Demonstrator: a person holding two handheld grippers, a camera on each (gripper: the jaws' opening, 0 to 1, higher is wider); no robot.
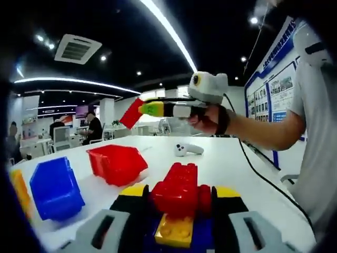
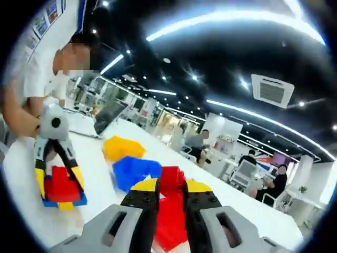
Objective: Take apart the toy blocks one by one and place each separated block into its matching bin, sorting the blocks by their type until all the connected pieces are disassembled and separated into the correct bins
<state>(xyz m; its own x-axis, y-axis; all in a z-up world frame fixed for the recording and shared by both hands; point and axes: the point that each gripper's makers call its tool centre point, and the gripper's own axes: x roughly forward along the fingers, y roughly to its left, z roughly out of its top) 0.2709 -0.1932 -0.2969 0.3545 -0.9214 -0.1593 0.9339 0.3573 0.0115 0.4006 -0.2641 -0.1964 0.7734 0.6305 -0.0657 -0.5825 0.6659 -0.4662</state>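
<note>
On the table (image 1: 231, 163) three bins sit in a row: in the left gripper view one bin (image 1: 117, 163) lies farthest, the next bin (image 1: 55, 188) nearer and to its left, the last bin (image 1: 20, 192) at the left edge. A controller (image 1: 187, 149) lies beyond them. The left tool (image 1: 176, 211) holds the block stack (image 1: 179, 203) above the table. The right tool (image 1: 138, 109) holds a block (image 1: 130, 113) above the far bin.
</note>
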